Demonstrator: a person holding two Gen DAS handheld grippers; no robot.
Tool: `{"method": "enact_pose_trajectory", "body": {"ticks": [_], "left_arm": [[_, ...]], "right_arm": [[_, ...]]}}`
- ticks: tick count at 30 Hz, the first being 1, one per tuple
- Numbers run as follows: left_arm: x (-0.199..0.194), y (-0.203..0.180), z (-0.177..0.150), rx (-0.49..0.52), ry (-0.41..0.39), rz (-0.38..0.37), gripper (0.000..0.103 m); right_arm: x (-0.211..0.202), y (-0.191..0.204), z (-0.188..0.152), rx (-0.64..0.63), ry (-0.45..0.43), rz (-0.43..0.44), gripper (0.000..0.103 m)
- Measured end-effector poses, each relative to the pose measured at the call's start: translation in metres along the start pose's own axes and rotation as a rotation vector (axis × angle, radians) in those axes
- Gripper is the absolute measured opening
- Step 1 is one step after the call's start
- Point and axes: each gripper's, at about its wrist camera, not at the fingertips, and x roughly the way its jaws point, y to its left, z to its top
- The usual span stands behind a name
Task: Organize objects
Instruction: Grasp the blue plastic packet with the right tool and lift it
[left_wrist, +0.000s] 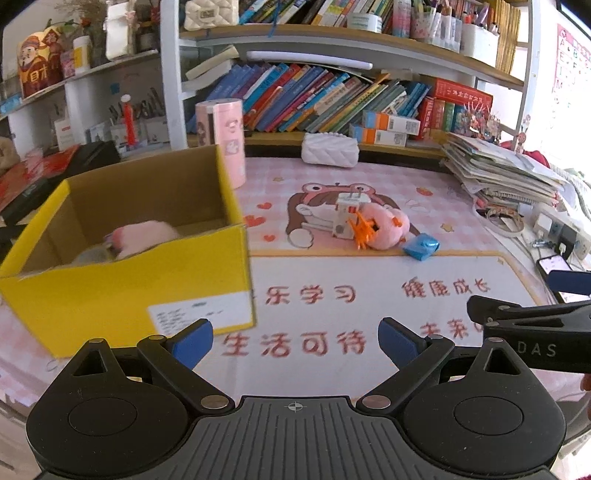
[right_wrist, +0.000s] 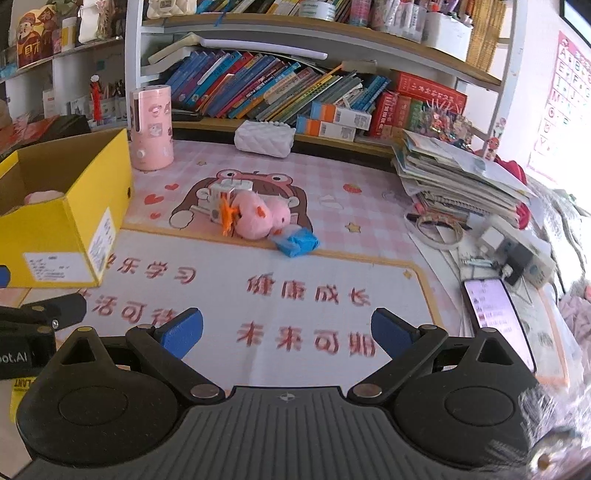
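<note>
Two claws are spread wide and hold nothing: our left claw (left_wrist: 295, 341) and our right claw (right_wrist: 286, 332), both above the pink mat (right_wrist: 332, 266). On the mat we read "健康成长" and "未来可期". The right claw's body shows "DAS". A yellow cardboard box (left_wrist: 129, 288) with a white label, too blurred to read, stands at left on the tabletop; a pink plush (left_wrist: 142, 236) lies inside. Mid-mat lie a white plug adapter (right_wrist: 223, 197), an orange toy (right_wrist: 227, 216), pink plush slippers (right_wrist: 258, 216) and a blue wrapper (right_wrist: 299, 242), close together.

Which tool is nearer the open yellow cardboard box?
Left. The left tool hovers open just beside the yellow cardboard box, near its front corner; the right tool sits farther right, over the mat's printed text.
</note>
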Motion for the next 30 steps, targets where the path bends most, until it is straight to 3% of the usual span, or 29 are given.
{"method": "enact_pose_trajectory", "body": {"ticks": [9, 11, 23, 30], "left_arm": [[0.028, -0.032, 0.022, 0.012, -0.001, -0.025, 0.098], [0.033, -0.039, 0.026, 0.028, 0.0, -0.026, 0.098], [0.057, -0.069, 0.042, 0.038, 0.027, 0.028, 0.098], [0.069, -0.079, 0.045, 0.034, 0.042, 0.064, 0.098]], "right_arm": [[0.039, -0.031, 0.025, -0.013, 0.01, 0.059, 0.094], [0.047, -0.039, 0.029, -0.005, 0.013, 0.077, 0.086], [0.095, -0.07, 0.043, 0.012, 0.059, 0.208, 0.065], [0.128, -0.072, 0.052, -0.028, 0.077, 0.294, 0.063]]}}
